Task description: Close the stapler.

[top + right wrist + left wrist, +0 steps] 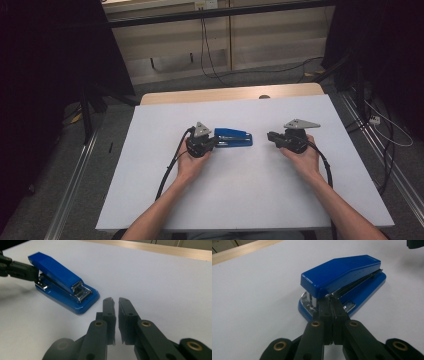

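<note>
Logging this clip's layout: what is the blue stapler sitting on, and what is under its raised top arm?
The blue stapler lies on the white table sheet. Under its top arm, a metal magazine rail and the blue base show. The left claw, shut, touches its end and covers that part of the gap.

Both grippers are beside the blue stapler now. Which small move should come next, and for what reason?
Probably the right gripper should open a little more and ease toward the free end of the blue stapler. The left gripper is shut, its tips against one end of the stapler. The right one sits apart from the other end, its fingers split by only a thin gap with nothing between them.
</note>
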`<state>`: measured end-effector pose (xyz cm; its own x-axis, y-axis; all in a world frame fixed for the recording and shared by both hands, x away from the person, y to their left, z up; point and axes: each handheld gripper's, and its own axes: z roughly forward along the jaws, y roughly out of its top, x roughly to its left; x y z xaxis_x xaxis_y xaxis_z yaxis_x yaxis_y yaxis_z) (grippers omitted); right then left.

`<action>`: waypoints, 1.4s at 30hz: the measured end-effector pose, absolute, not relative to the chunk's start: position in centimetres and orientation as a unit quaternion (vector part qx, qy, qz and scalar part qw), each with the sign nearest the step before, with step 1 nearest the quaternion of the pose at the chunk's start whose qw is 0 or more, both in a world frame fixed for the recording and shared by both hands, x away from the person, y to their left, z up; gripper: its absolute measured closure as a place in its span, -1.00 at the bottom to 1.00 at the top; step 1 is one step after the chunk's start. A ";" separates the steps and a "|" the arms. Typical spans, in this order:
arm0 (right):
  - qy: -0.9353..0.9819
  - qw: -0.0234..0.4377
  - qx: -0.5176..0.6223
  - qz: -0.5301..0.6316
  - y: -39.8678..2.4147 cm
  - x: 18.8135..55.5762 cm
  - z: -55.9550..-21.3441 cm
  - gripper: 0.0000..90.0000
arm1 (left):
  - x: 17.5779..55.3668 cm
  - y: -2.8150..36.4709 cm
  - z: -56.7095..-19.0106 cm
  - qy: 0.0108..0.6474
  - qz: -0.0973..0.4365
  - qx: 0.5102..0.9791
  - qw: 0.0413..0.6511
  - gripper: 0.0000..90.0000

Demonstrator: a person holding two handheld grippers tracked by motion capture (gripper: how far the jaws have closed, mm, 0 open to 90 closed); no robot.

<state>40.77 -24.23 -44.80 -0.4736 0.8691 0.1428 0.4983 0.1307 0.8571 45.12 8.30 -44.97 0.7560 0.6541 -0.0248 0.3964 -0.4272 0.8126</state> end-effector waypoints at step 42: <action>0.689 0.262 0.483 0.473 -24.3 38.4 -43.4 -0.94 | 43.0 11.7 -42.3 0.338 0.171 0.800 0.466 -0.91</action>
